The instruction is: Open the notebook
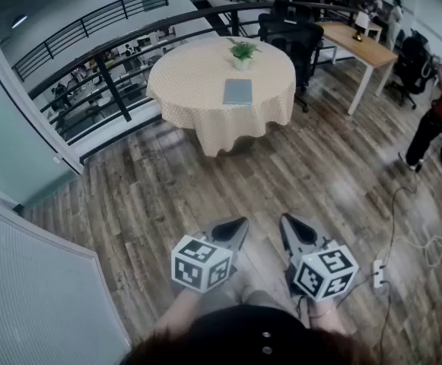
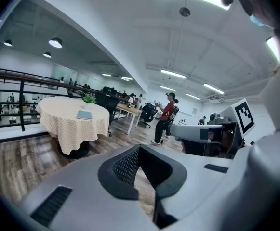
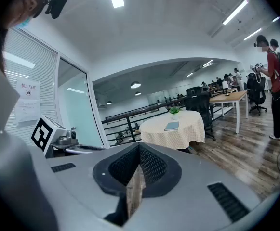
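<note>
Both tools idle, nothing in either one.

- Your left gripper (image 1: 238, 224): jaws together, only a thin sliver of floor showing between the pads in the left gripper view. Empty.
- Your right gripper (image 1: 288, 221): same, jaws closed with nothing between them. Empty.
- You hold both low in front of your body, side by side, tips tilted slightly down over the wood floor (image 1: 167, 188).

The notebook (image 1: 237, 91) lies closed and flat on the round table (image 1: 182, 74), which has a checked cloth. It sits near the middle, just on your side of the small potted plant (image 1: 243, 50). The table is well apart from you, across open floor, by the railing (image 1: 106, 67). Neither gripper is anywhere near it.

Other stuff:
- Black office chair (image 1: 293, 40) behind the table, wooden desk (image 1: 357, 40) to its right.
- Person in a red top (image 1: 441, 120) at the right edge of the head view.
- Power strip (image 1: 378, 274) and cable on the floor just right of your right gripper.
</note>
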